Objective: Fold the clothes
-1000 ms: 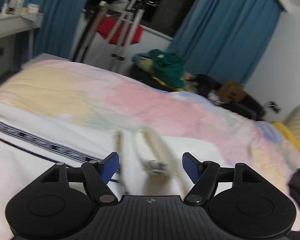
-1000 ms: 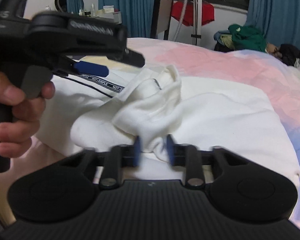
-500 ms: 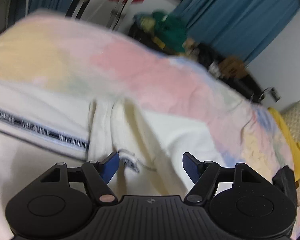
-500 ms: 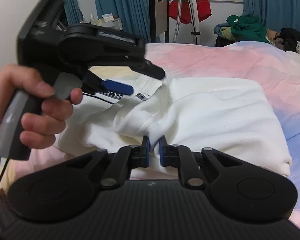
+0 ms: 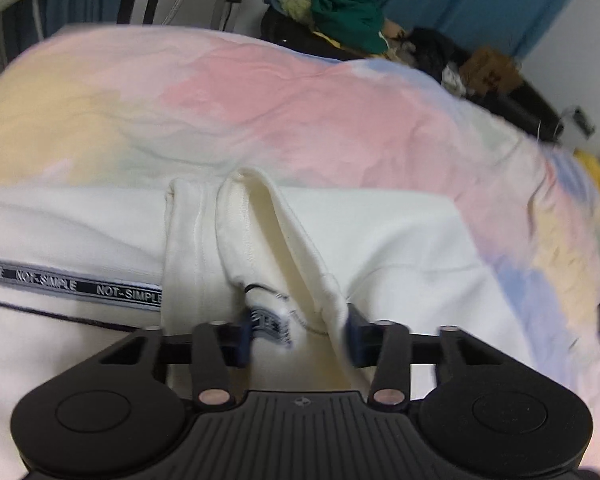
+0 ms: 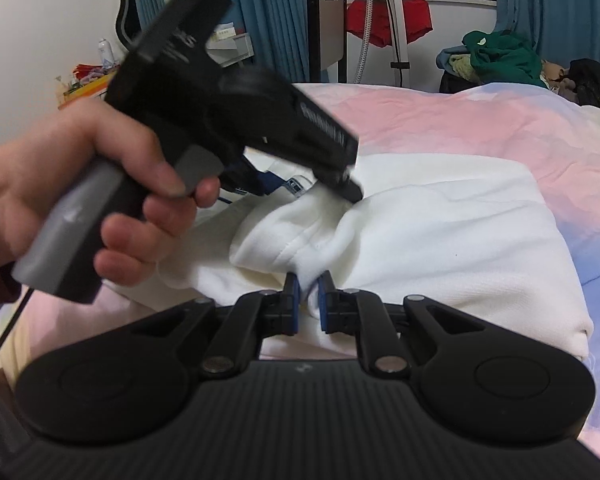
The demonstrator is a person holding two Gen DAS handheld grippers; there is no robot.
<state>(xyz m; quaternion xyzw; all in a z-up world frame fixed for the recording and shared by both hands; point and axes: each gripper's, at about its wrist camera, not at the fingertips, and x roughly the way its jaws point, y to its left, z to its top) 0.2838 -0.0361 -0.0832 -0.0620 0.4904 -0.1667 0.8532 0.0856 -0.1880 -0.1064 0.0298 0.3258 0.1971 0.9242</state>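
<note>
A white garment [image 5: 400, 248] lies partly folded on a pastel bedspread [image 5: 260, 96]. It carries a dark band printed NOT-SIMPLE [image 5: 72, 284]. My left gripper [image 5: 298, 336] is tilted down over the neck area and its jaws are closing. A raised fold and the neck label [image 5: 270, 320] sit between the pads. In the right wrist view a hand [image 6: 112, 176] holds that left gripper [image 6: 308, 190] over the garment [image 6: 440, 232]. My right gripper [image 6: 308, 296] is shut on a bunched fold at the garment's near edge.
A heap of clothes with a green top [image 6: 500, 56] lies past the bed's far side. A stand with a red garment [image 6: 388, 20] rises before blue curtains [image 6: 276, 20]. A shelf with small items [image 6: 88, 76] is at far left. Something yellow [image 5: 596, 168] lies at the right edge.
The left gripper moved forward and tipped down over the neck fold, and its jaws narrowed around it. The right gripper closed on the near fold and has held still since.
</note>
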